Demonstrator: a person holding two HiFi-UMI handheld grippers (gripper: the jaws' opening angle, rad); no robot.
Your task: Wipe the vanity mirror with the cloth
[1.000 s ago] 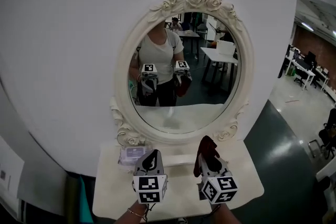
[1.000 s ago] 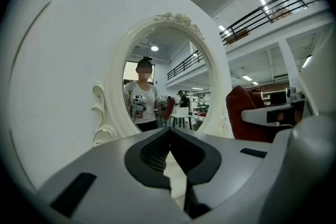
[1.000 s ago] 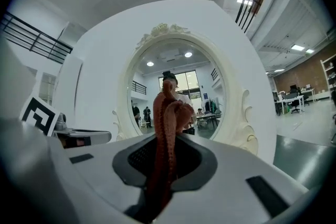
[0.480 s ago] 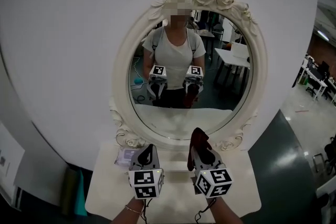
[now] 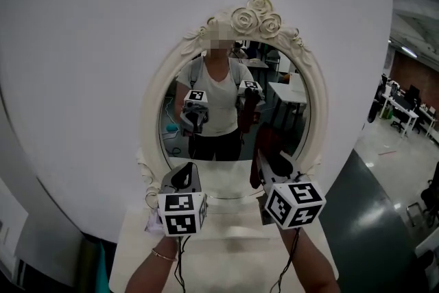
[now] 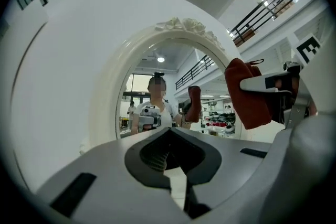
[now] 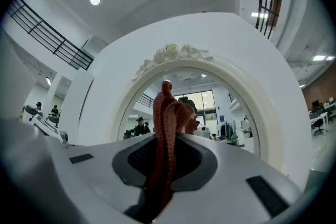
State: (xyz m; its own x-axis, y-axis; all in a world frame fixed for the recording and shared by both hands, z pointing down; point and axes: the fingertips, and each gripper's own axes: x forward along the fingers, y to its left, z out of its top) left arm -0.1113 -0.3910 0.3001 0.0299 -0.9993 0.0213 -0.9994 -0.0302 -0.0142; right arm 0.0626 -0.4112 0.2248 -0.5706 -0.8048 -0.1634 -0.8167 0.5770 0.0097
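Right tongs (image 5: 269,165) are clamping the dark red cloth (image 5: 263,146) and rising off the tabletop (image 5: 226,247) level, now overlapping the vanity mirror (image 5: 291,113) at lower right, so the wiping's probably starting. Left tongs (image 5: 184,176) are sitting closed and empty at lower left.

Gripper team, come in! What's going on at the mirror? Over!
Left gripper shut, empty. Right gripper shut on cloth, up at vanity mirror, contact unclear. Nothing in the way.

Head view looks steeply down; both gripper views face forward, close; all share vanity mirror (image 5: 230,116).
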